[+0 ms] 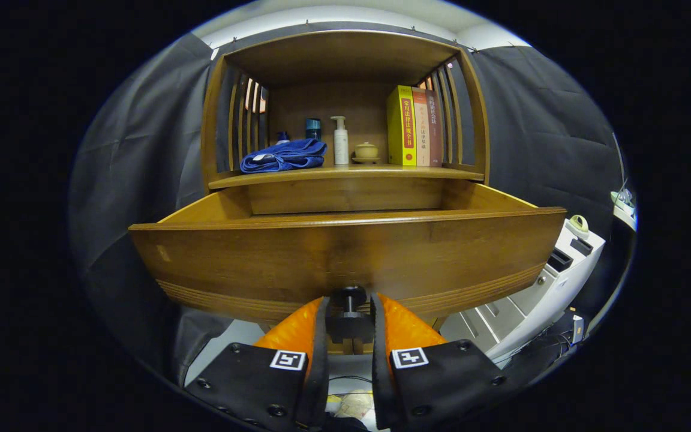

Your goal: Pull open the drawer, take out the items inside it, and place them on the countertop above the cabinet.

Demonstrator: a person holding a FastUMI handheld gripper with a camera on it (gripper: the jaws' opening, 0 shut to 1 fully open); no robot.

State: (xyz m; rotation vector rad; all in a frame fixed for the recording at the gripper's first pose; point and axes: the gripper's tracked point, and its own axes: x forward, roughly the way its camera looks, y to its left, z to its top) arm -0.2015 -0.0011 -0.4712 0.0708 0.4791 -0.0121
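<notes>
Fingers of the gripper are seen clamped on the knob low on the front of the pulled-out drawer, whose interior, just ahead and above, is hidden behind that front.

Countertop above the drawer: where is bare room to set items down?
The countertop is bare along its front edge, ahead of the pump bottle and small lidded pot. The blue towel crowds one end, the books the other. The gripper has its fingers shut on the drawer knob.
</notes>
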